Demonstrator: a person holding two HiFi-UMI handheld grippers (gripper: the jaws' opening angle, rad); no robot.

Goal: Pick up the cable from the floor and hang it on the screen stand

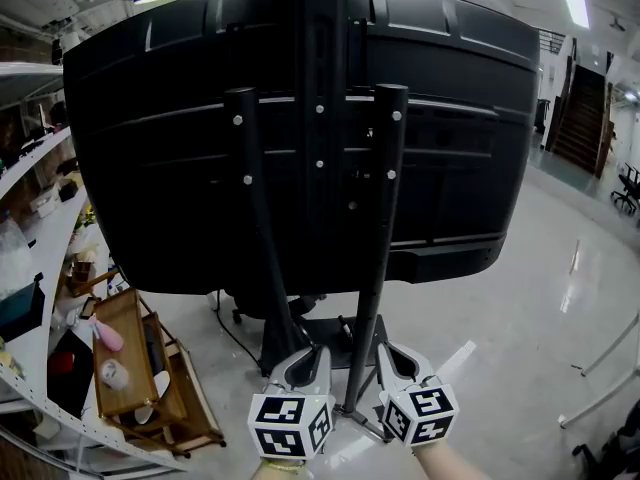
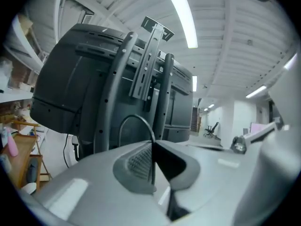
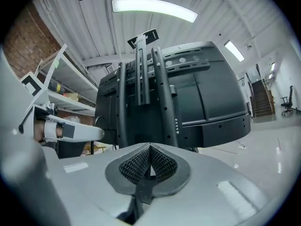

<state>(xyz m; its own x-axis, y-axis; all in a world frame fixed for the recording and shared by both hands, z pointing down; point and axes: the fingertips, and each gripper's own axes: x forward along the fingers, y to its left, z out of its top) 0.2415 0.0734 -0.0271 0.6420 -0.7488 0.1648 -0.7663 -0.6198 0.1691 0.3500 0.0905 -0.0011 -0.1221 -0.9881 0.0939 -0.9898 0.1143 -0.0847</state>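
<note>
Polished pale floor (image 1: 520, 298) is stretching out beneath a large dark screen (image 1: 150, 168), which is showing its back on the black screen stand (image 1: 320, 118). In the left gripper view the cable (image 2: 133, 116) is rising from between the pads of the left gripper (image 2: 153, 145). It is arching up and over to the left, in front of the stand's left upright (image 2: 110, 93). It is appearing as a thin, dark, smooth cord bent into one narrow loop, and its far end is dropping out of sight behind the jaw body. The left gripper's jaws are pressing together on the cable, pinching it at the pad tips. The right gripper (image 3: 149, 147) is holding its ribbed pads pressed together, pad against pad. In the head view both grippers are hovering low near the stand's base (image 1: 320, 338). The left gripper is sitting between the two uprights, and the right gripper is sitting just outside the right upright (image 1: 375, 248).
</note>
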